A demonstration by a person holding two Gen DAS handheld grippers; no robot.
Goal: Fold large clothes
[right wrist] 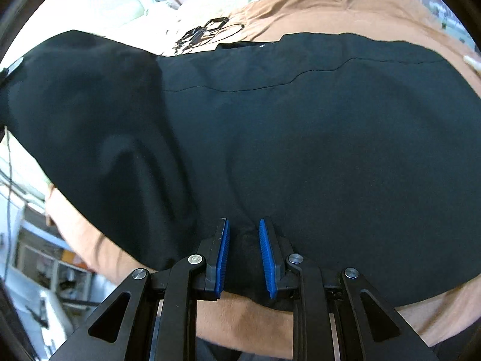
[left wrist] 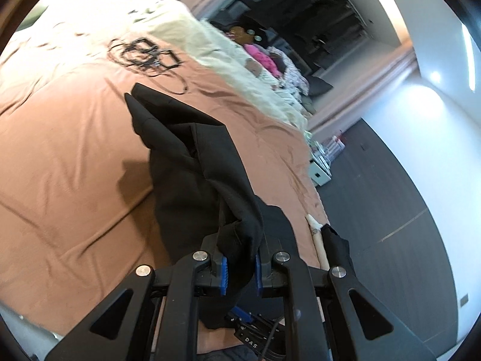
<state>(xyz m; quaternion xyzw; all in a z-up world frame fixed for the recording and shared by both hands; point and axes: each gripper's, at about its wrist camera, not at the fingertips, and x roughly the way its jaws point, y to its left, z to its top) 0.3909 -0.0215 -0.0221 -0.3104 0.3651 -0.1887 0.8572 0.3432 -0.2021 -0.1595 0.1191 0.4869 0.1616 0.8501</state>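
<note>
While the left gripper (left wrist: 240, 263) clamps a bunched fold of the black garment (left wrist: 192, 162), that cloth hangs lifted and twisted above the brown bedspread (left wrist: 75, 150), near a black line print (left wrist: 144, 52). Seen from the right wrist, the right gripper (right wrist: 244, 252) pinches the garment's (right wrist: 285, 150) near hem, its body spread flat across the bedspread (right wrist: 330, 15).

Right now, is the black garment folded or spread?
Mostly spread: the black garment lies wide over the bed, one end lifted and bunched.
</note>
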